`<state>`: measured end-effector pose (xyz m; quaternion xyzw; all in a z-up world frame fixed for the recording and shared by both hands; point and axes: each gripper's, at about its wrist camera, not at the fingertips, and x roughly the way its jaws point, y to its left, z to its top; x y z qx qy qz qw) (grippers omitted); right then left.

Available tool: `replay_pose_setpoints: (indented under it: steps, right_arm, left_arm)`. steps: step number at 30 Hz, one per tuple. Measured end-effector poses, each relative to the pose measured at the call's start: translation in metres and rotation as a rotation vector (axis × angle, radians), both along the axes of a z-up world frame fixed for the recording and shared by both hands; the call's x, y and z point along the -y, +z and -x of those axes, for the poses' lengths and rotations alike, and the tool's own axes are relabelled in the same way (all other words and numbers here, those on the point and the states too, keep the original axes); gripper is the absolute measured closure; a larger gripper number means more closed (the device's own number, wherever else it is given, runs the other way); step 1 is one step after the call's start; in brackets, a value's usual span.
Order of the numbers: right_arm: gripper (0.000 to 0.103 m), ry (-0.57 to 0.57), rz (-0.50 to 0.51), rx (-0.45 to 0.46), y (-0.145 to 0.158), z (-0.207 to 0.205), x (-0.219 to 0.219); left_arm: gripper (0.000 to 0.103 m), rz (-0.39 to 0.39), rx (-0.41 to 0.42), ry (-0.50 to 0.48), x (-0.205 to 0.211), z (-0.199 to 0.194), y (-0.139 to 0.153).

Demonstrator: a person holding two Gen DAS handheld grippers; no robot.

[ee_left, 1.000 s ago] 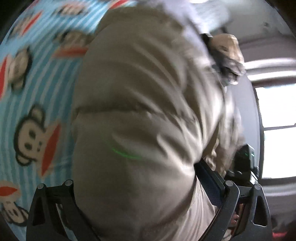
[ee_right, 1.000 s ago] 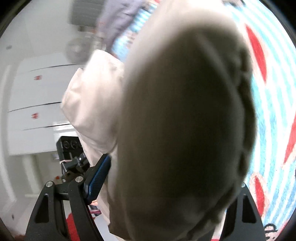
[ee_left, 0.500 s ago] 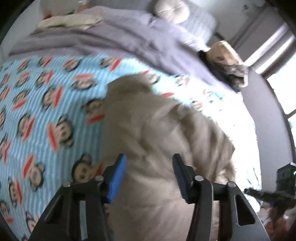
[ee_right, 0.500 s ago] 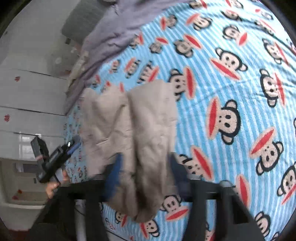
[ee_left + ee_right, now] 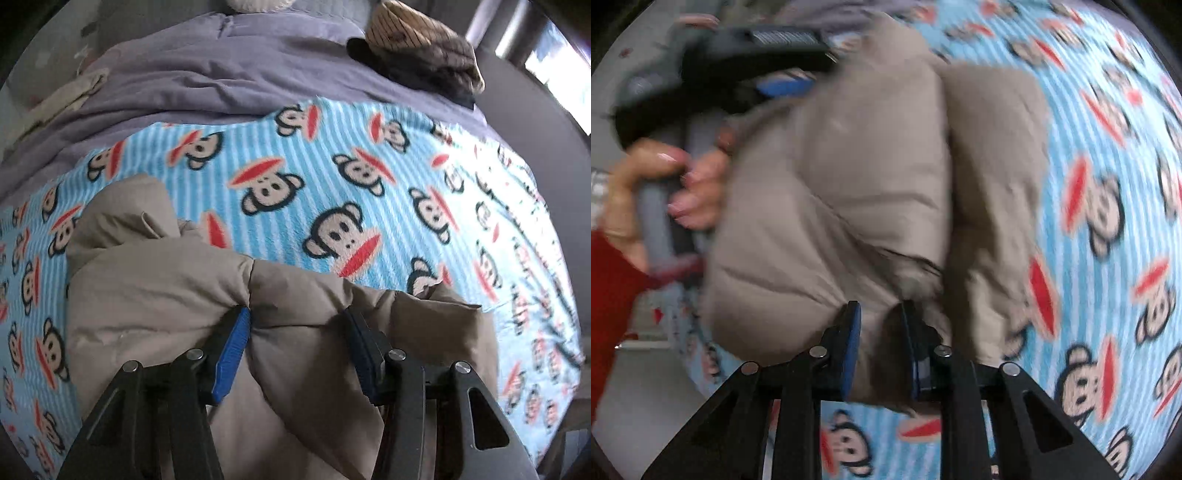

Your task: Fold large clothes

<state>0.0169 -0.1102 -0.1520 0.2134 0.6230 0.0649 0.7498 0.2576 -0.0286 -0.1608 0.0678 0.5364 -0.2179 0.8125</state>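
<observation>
A beige padded jacket (image 5: 155, 280) lies bunched on a blue striped blanket with monkey faces (image 5: 332, 166). My left gripper (image 5: 299, 332) points down at it, its blue pads pressed into a thick roll of the padding. In the right wrist view the jacket (image 5: 849, 177) fills the middle. My right gripper (image 5: 881, 343) has a narrow fold pinched between its pads, and its jaws are closing. At the upper left of that view a hand (image 5: 694, 184) with a red sleeve holds the other tool's handle.
A purple duvet (image 5: 221, 74) covers the far part of the bed. A striped beige and dark bundle (image 5: 421, 51) rests on it at the back right, and a cream garment (image 5: 66, 96) at the back left. The blanket stretches bare to the right of the jacket.
A second ago the jacket filled both views between wide jaws. Both pairs of jaws have since narrowed onto folds of it, the right more so in the last half second. Both views have swung.
</observation>
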Motion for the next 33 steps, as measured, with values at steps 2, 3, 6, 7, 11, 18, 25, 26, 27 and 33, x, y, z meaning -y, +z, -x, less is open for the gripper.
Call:
replay_pose_setpoints:
  steps: [2,3,6,7,11,18,25,26,27,33]
  right_arm:
    - [0.092,-0.045,-0.036,-0.012,-0.016,0.004,0.013]
    - [0.097,-0.07,-0.053,-0.026,-0.026,0.007,0.022]
    - [0.103,-0.091,-0.101,-0.039,-0.041,0.01,0.035]
    - [0.103,-0.096,-0.111,-0.044,-0.045,0.009,0.036]
    - [0.103,-0.088,-0.116,-0.05,-0.053,0.003,0.039]
    - [0.103,-0.099,-0.142,-0.074,-0.065,-0.014,0.036]
    - [0.103,-0.092,-0.133,-0.092,-0.069,-0.016,0.032]
    - [0.103,-0.095,-0.138,-0.093,-0.07,-0.017,0.032]
    - [0.103,-0.098,-0.142,-0.094,-0.071,-0.017,0.033]
    - [0.103,-0.106,-0.119,-0.069,-0.047,-0.02,0.033]
  left_arm:
    - [0.05,-0.029,0.016,-0.008,0.011,0.008,-0.003]
    - [0.05,-0.04,0.02,-0.008,0.014,0.008,-0.007]
    - [0.05,-0.061,0.022,-0.011,0.019,0.011,-0.011]
    - [0.05,-0.065,0.023,-0.012,0.02,0.011,-0.011]
    - [0.05,-0.072,0.024,-0.016,0.019,0.012,-0.013]
    - [0.049,-0.079,0.01,-0.023,0.015,0.017,0.009]
    - [0.049,-0.047,0.066,0.034,-0.048,0.067,0.06]
    - [0.042,-0.048,0.068,0.057,-0.061,0.075,0.061]
    - [0.035,-0.054,0.07,0.087,-0.073,0.084,0.061]
    - [0.034,-0.1,-0.033,0.201,-0.14,0.136,0.027]
